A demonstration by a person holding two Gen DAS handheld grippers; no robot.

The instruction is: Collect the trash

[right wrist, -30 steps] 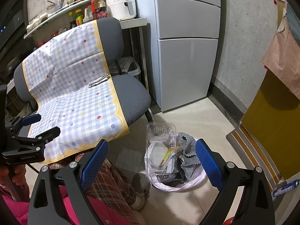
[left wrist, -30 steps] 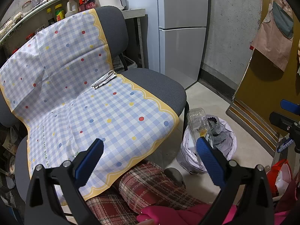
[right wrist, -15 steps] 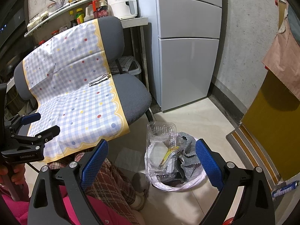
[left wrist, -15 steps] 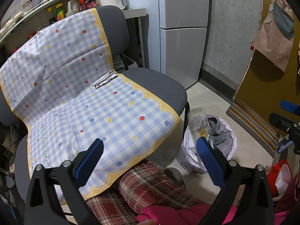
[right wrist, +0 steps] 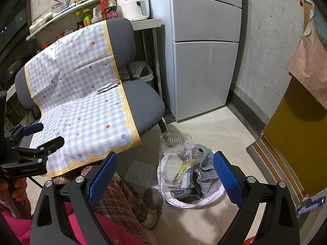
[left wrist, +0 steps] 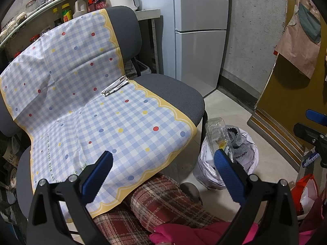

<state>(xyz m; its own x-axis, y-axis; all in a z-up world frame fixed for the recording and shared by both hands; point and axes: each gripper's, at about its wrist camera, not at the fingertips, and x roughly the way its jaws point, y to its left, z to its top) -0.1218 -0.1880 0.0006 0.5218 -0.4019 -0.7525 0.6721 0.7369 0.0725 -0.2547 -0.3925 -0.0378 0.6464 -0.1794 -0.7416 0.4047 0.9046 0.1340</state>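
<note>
A silvery crumpled wrapper (left wrist: 115,86) lies on the checked cloth (left wrist: 106,118) at the back of the chair seat; it also shows in the right wrist view (right wrist: 107,86). A white-lined trash bin (right wrist: 194,196) stands on the floor right of the chair, holding a clear plastic box (right wrist: 175,163) and a grey cloth (right wrist: 206,163); the bin also shows in the left wrist view (left wrist: 224,159). My left gripper (left wrist: 162,164) is open and empty over the cloth's front edge. My right gripper (right wrist: 165,166) is open and empty above the bin.
A grey fridge (right wrist: 204,47) stands behind the chair. A shelf with bottles (right wrist: 81,18) and a white air fryer (right wrist: 133,4) is at the back. A floor mat (right wrist: 271,163) lies at right. The person's plaid trouser leg (right wrist: 116,196) is below.
Both views have shifted very slightly; nothing was taken or released.
</note>
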